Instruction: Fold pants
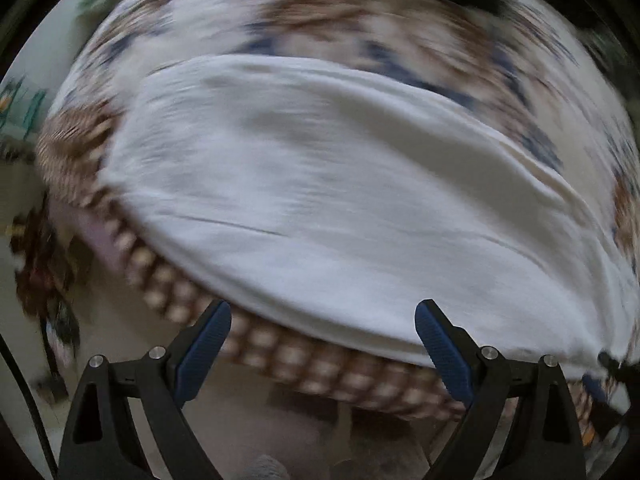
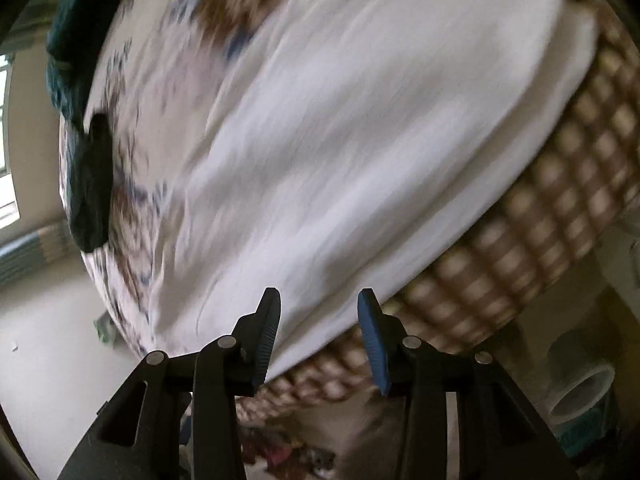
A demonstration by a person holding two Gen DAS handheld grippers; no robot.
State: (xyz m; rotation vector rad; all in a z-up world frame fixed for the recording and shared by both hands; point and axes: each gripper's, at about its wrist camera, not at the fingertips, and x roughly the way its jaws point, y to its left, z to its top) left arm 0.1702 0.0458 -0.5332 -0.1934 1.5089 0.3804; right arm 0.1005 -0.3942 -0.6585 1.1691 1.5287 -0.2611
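The white pants [image 1: 320, 200] lie spread flat on a bed with a patterned cover [image 1: 360, 28]; both views are motion-blurred. My left gripper [image 1: 322, 320] is open and empty, its jaws wide apart just above the pants' near edge. In the right wrist view the pants [image 2: 340, 160] run diagonally across the bed. My right gripper [image 2: 319, 308] is open and empty, hovering over the pants' lower edge near the bed's side.
A brown-and-cream checked bed border [image 1: 320, 364] runs along the near edge, also in the right wrist view [image 2: 560, 216]. A dark garment [image 2: 90, 184] lies at the bed's far side. A round bucket [image 2: 580, 396] stands on the floor.
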